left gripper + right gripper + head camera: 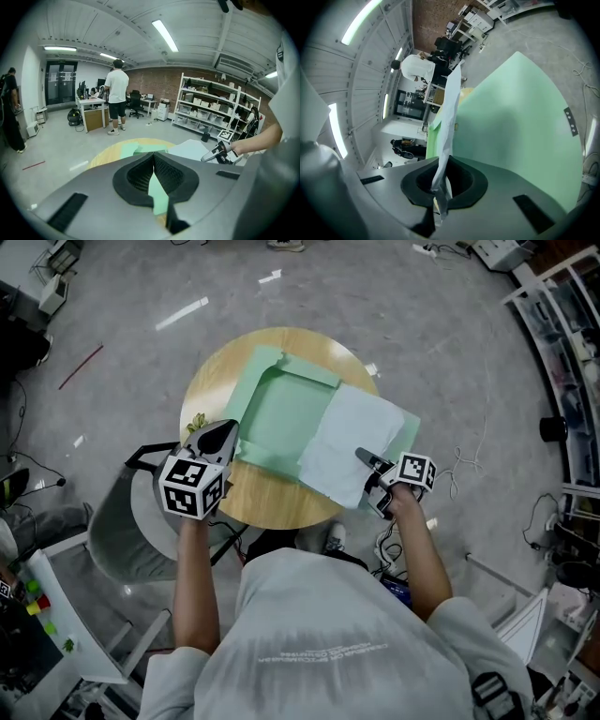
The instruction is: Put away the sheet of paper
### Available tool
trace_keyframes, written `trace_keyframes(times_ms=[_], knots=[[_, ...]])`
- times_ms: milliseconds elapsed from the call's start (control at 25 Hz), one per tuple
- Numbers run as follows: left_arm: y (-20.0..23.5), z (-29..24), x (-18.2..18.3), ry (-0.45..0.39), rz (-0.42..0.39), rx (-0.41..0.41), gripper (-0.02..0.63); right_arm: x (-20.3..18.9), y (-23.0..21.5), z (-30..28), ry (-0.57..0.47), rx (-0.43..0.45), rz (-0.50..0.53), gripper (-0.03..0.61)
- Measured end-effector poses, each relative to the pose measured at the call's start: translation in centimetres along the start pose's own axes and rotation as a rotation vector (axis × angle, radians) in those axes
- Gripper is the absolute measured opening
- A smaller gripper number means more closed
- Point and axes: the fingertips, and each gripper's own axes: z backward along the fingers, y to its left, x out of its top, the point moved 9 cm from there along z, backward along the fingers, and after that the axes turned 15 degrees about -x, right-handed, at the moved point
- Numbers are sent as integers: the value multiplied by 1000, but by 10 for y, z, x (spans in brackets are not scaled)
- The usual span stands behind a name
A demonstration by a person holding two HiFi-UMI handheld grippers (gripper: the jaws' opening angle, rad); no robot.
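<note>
Head view: on the round wooden table lies an open green folder, and the pale sheet of paper lies over its 3 o'clock half, its 6 o'clock end reaching past the folder toward the table rim. The right gripper comes in from 4 o'clock with its jaws pinched tight on the sheet's near edge; the right gripper view shows the paper rising edge-on from between them, against the folder. The left gripper sits at the folder's 9 o'clock edge, its jaws closed with a green sliver of folder caught between them.
</note>
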Motion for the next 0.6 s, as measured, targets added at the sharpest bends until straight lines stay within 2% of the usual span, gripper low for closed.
trace_keyframes(times_ms=[320,600], knots=[[14,-10,-9,31,6,-41,20,1,-12,-21,-2,-56,-56,29],[29,-12,-11,41,8,-70,20,-1,3,-42,18,-70,-22,29]])
